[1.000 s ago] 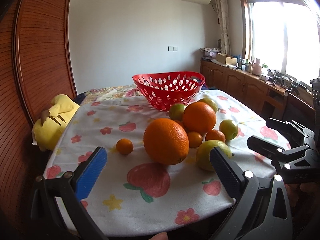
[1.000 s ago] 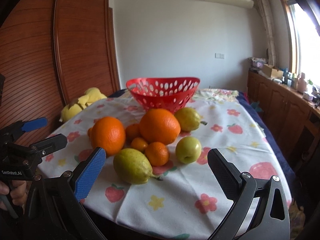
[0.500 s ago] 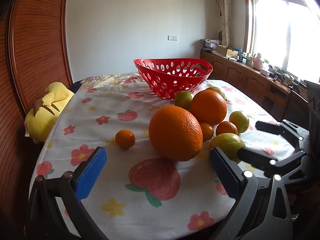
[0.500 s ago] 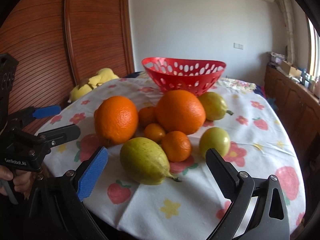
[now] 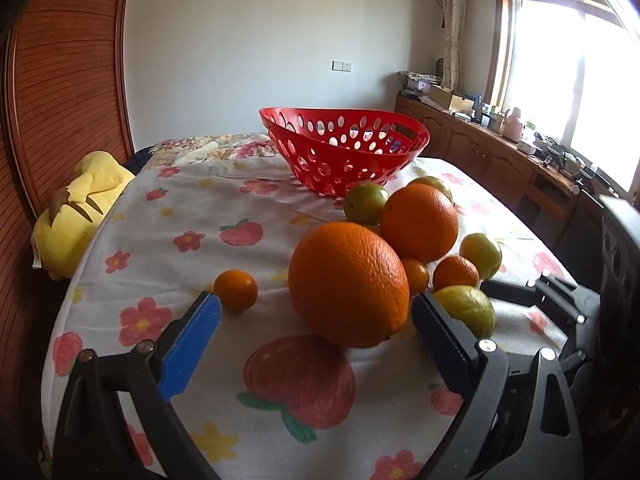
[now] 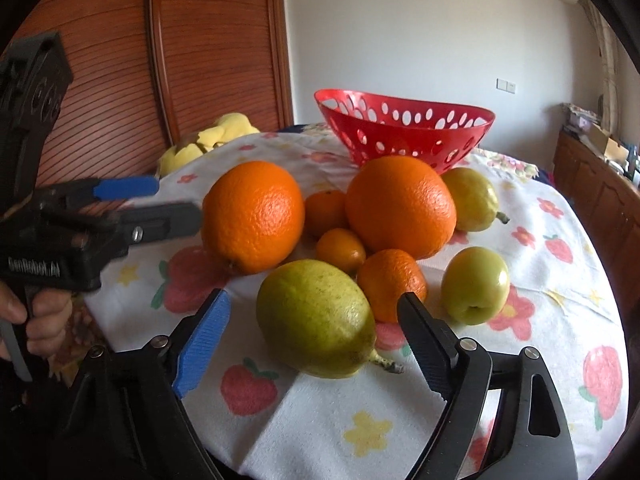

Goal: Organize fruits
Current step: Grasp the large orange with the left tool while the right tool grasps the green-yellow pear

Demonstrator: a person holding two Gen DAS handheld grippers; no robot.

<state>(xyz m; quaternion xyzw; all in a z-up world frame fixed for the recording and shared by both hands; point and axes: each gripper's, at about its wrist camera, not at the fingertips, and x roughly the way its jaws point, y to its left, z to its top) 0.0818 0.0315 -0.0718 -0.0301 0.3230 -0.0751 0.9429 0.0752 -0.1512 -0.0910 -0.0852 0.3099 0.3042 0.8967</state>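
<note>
Judging by how the fruit lies, the sorting has barely begun: everything visible sits on the flowered tablecloth, and no fruit shows through the holes of the red perforated basket at the far end, though its floor is hidden from both cameras.

At the far left a yellow plush toy lies off the edge of the cloth. Next comes a lone small tangerine, set apart from the heap. The left gripper reaches toward the near large orange; its jaws are closing but the blue and black pads are clear of the peel, with the orange just ahead of them rather than pinched. Behind it sit a second large orange, a green round fruit near the basket's foot, and two more tangerines.

Further right, the right gripper straddles the near yellow-green pear. Its jaws are also closing, with the pear between them, yet gaps remain on both sides, so nothing is gripped. A green apple and a second pear lie beyond.

Both first picks are probably imminent; every piece is yet to be carried to the basket.
</note>
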